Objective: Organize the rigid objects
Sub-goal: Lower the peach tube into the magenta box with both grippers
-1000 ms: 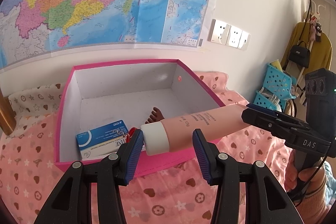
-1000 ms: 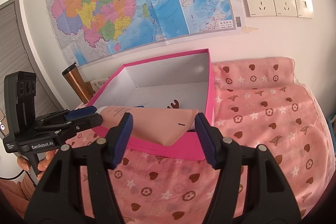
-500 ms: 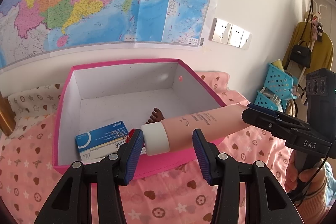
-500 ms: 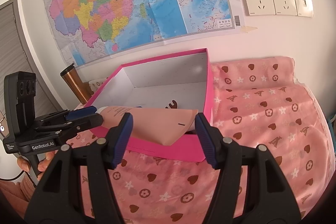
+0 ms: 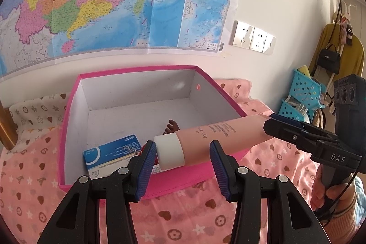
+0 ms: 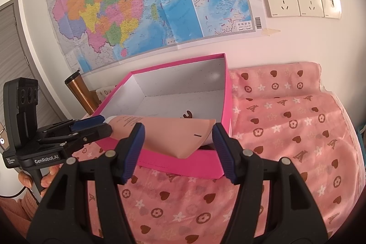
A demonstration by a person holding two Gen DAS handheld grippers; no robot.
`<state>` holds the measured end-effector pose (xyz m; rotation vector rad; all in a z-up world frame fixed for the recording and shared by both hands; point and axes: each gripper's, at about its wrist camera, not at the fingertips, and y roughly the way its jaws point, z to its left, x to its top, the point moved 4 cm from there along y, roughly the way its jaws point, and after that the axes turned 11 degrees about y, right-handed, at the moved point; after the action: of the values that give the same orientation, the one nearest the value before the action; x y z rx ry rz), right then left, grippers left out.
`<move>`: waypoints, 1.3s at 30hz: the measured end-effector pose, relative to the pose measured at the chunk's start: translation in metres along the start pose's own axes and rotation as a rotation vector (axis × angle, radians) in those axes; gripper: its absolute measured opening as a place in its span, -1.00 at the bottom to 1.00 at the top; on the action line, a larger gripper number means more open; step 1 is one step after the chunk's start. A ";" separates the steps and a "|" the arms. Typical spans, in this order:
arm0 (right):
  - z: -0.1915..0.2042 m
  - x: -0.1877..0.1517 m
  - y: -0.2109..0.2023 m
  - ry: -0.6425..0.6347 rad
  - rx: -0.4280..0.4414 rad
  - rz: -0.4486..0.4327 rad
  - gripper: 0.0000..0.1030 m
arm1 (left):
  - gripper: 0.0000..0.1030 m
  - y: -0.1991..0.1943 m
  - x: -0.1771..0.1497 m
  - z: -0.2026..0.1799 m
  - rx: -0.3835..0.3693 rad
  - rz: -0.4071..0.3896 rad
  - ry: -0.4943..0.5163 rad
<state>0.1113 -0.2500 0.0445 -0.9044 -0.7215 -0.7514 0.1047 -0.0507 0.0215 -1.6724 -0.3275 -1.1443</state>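
The right gripper [image 6: 178, 148] is clamping the flat crimped end of a soft pink plastic tube with a white cap [image 5: 212, 143], holding it over the pink cardboard box's [image 5: 68, 120] front rim. The left gripper [image 5: 183, 166] is hanging wide open around the cap, not gripping.

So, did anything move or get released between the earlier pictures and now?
Nothing visibly changed. The tube stays over the front wall of the box, with its cap at the left gripper and its flat end in the right gripper. The blue card lies in the box as before.
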 end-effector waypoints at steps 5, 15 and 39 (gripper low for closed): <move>-0.003 0.004 0.005 0.002 0.000 -0.001 0.24 | -0.06 0.002 0.001 0.001 0.002 0.005 -0.003; -0.007 0.007 0.014 0.020 0.004 0.010 0.23 | -0.06 0.009 0.002 0.006 0.003 0.012 -0.016; -0.014 0.014 0.030 0.024 -0.028 0.026 0.24 | -0.06 0.028 0.002 0.012 0.004 0.043 -0.036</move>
<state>0.1461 -0.2534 0.0376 -0.9273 -0.6779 -0.7499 0.1311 -0.0531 0.0066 -1.6902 -0.3151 -1.0824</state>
